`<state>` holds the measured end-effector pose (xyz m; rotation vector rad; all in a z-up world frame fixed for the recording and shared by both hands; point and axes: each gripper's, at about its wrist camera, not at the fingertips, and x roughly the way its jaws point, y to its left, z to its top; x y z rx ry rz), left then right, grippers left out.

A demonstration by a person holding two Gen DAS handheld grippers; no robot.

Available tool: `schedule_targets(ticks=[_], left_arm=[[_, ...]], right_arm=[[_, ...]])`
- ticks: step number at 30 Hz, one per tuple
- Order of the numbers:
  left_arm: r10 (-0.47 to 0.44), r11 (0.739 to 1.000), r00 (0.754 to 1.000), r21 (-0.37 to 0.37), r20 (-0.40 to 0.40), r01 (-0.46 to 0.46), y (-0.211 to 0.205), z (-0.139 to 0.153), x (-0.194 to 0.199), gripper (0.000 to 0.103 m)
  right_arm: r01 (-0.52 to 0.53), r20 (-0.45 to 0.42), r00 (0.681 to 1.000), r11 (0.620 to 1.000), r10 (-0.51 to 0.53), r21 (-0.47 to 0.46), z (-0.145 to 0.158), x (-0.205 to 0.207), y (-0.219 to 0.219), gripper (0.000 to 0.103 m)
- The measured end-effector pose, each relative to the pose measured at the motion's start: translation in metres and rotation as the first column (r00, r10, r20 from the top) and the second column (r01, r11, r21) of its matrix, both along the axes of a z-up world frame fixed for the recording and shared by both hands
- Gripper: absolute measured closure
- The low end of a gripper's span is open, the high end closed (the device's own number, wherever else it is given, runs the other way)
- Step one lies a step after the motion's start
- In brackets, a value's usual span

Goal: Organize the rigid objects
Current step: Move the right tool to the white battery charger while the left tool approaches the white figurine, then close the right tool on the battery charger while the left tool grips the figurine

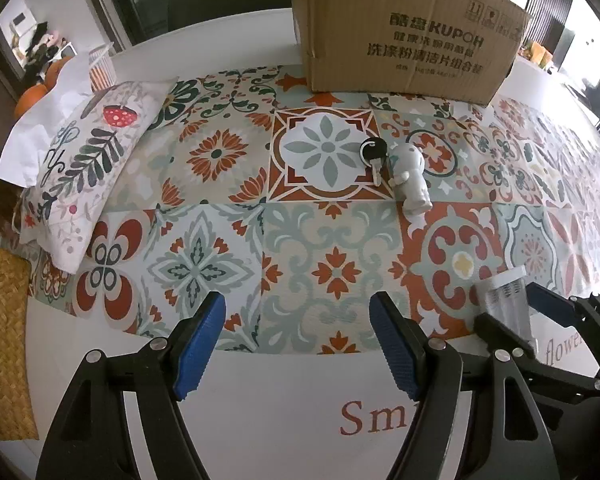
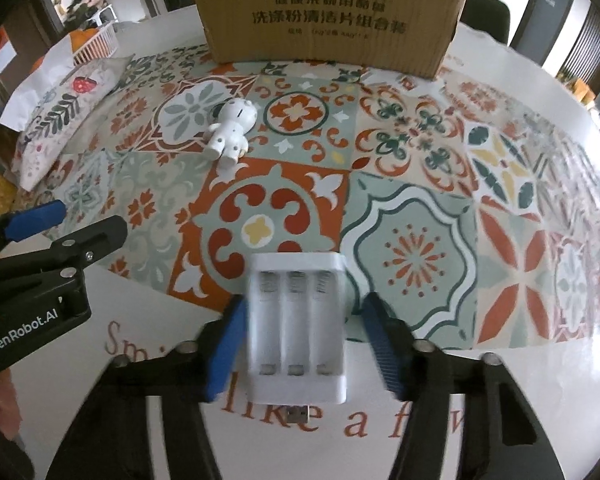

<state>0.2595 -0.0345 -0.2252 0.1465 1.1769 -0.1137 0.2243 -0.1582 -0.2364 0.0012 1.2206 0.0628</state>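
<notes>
A white three-slot battery charger (image 2: 296, 328) lies flat on the table's white front edge, its USB plug toward the camera. My right gripper (image 2: 306, 304) straddles it, open: the left pad sits at the charger's side, and a narrow gap shows at the right pad. In the left wrist view the charger (image 1: 506, 300) shows again between those fingers. My left gripper (image 1: 298, 304) hangs open over the tablecloth with nothing between its pads. Farther back lie a black-headed key (image 1: 374, 152) and a white figurine (image 1: 410, 176), side by side.
A large cardboard box (image 1: 404, 32) stands at the back of the patterned tablecloth (image 1: 332, 268). A floral cushion (image 1: 80, 160) lies at the left, with white paper and a white basket (image 2: 96, 44) behind it. A woven mat (image 1: 4, 340) sits at the near left.
</notes>
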Motion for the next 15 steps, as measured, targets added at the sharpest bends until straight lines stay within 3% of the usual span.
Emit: schedule_targets(ticks=[15], left_arm=[[-0.053,0.996,0.998,-0.076,0.019,0.054,-0.021,0.005,0.018,0.029]], right_arm=[[0.057,0.034,0.998,0.996,-0.059,0.063,0.021,0.011,-0.031,0.053]])
